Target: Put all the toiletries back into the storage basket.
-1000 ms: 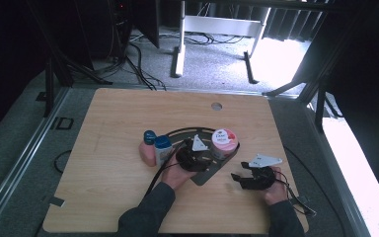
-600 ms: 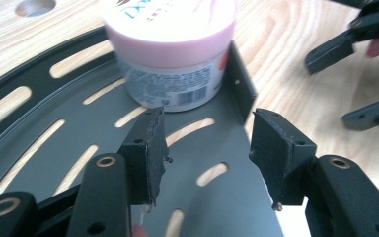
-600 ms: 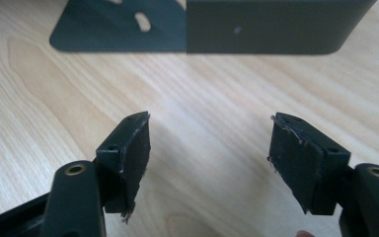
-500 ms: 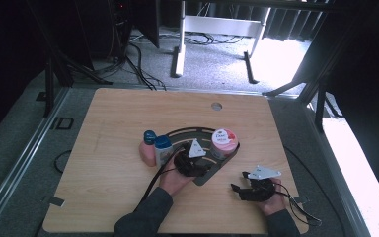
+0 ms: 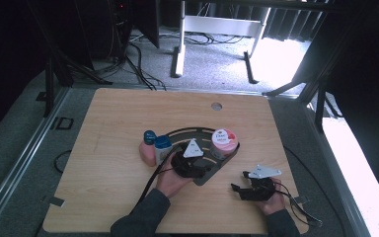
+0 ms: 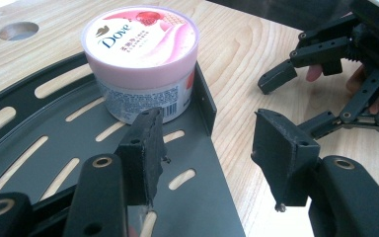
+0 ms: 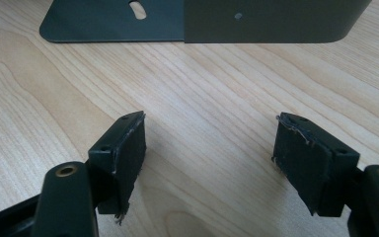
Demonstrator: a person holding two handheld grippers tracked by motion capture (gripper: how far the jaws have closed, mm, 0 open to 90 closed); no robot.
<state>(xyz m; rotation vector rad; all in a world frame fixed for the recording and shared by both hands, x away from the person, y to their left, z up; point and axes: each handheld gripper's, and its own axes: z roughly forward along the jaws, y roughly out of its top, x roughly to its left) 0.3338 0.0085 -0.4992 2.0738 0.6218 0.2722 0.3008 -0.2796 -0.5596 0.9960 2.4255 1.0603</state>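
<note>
Jaws of left gripper (image 6: 205,158) gape before "Dove" tub (image 6: 140,59).

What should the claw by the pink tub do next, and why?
Probably ease the left gripper forward toward the tub and centre it. Its jaws are open with nothing between them, one jaw over the dark tray and the other over the wooden table, and the tub stands upright just ahead and a bit to the side at the tray's end wall. The right gripper waits open, apart.
</note>
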